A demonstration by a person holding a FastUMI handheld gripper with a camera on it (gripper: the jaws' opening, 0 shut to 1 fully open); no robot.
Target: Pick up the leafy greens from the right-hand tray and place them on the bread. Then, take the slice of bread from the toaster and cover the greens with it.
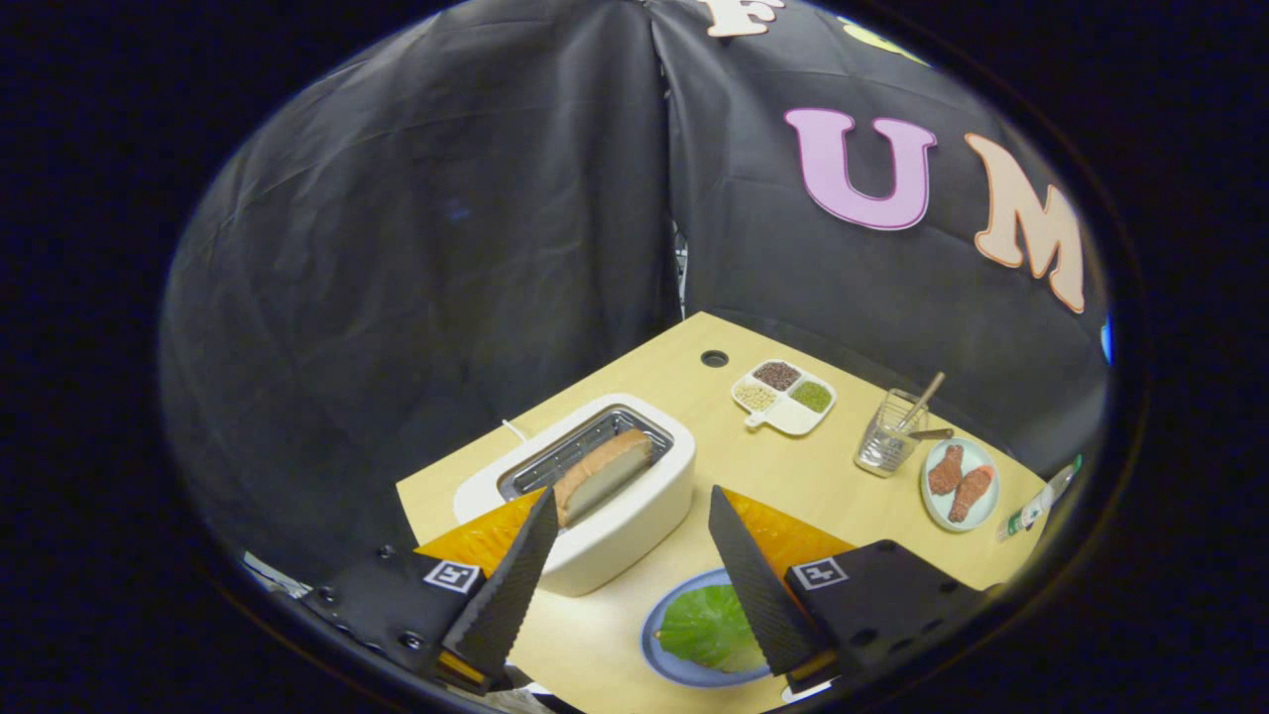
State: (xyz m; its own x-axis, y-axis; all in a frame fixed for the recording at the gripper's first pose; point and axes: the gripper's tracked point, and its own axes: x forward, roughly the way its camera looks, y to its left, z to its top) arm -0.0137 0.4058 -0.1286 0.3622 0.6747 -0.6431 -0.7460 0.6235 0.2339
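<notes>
Nearest the camera, the gripper (631, 516) hangs above the table (694, 416) with its two fingers spread wide apart and nothing held between them. Just below the fingers, at about 5 o'clock from their midpoint, a blue-rimmed plate (656, 647) carries the leafy greens (706, 625): one broad, pale-to-bright green leaf, lying flat with a lighter central rib; the right finger overlaps its edge in this view. Whether bread lies beneath the leaf cannot be told.

Between the fingertips and slightly toward 10 o'clock stands the white toaster (615, 516), its metal-lined slot open upward. One slice of bread (603, 474) stands upright in the slot, tan crust, pale crumb, its top well clear of the housing.

Beyond, at 1 o'clock from the toaster, a white divided dish (785, 397) holds dark, green and pale grains in separate compartments. Farther toward 3 o'clock, a clear glass (887, 436) holds wooden sticks, and just beside it a small plate (962, 484) bears two brown drumstick-shaped pieces. A round hole (714, 358) marks the table's far corner.
</notes>
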